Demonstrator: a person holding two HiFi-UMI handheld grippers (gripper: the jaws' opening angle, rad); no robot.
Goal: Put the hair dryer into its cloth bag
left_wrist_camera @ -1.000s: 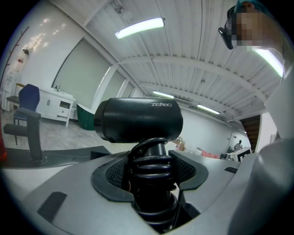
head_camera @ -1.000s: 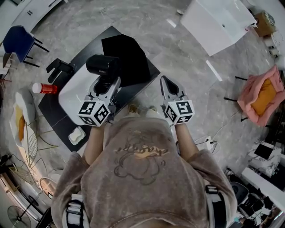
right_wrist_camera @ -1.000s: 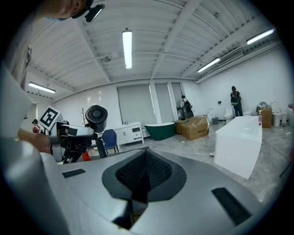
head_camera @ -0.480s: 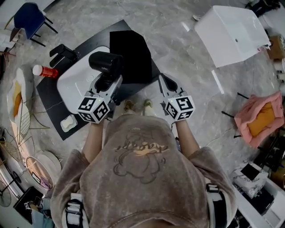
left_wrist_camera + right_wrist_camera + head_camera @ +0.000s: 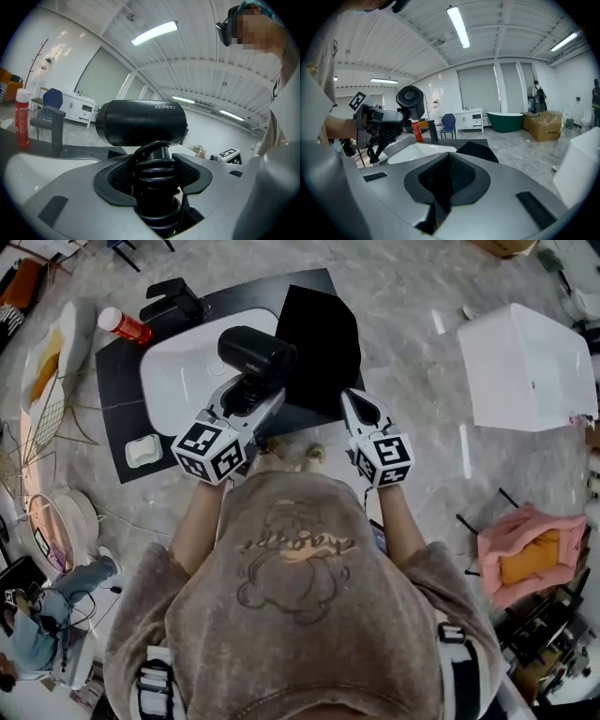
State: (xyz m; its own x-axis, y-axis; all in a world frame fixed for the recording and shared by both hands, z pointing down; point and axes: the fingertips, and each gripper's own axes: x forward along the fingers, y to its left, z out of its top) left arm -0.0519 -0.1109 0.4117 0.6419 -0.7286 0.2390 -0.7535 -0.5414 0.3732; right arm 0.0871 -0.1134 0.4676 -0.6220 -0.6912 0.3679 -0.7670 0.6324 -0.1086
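A: What is shown in the head view?
B: The dryer (image 5: pixel 255 354) is held up by its handle in the left gripper (image 5: pixel 247 397), over the right rim of the sink (image 5: pixel 178 385) and at the left edge of the bag (image 5: pixel 319 338). The bag is laid flat on the right part of the worktop (image 5: pixel 117 399), close to its far, right and near edges. The right gripper (image 5: pixel 356 404) is kept at the bag's near right corner. Bare floor (image 5: pixel 412 343) is left between the worktop and a white box (image 5: pixel 530 367).
A: And in the left gripper view?
B: The jaws are pinched on the cord-wrapped handle (image 5: pixel 154 183), with the barrel above them. A bottle (image 5: pixel 21 117) and a tap (image 5: pixel 51 129) are seen at the left, well apart.
A: And in the right gripper view?
B: The jaws are pressed together, with nothing between them. The bag is seen just ahead, with the sink to its left and open floor to its right.
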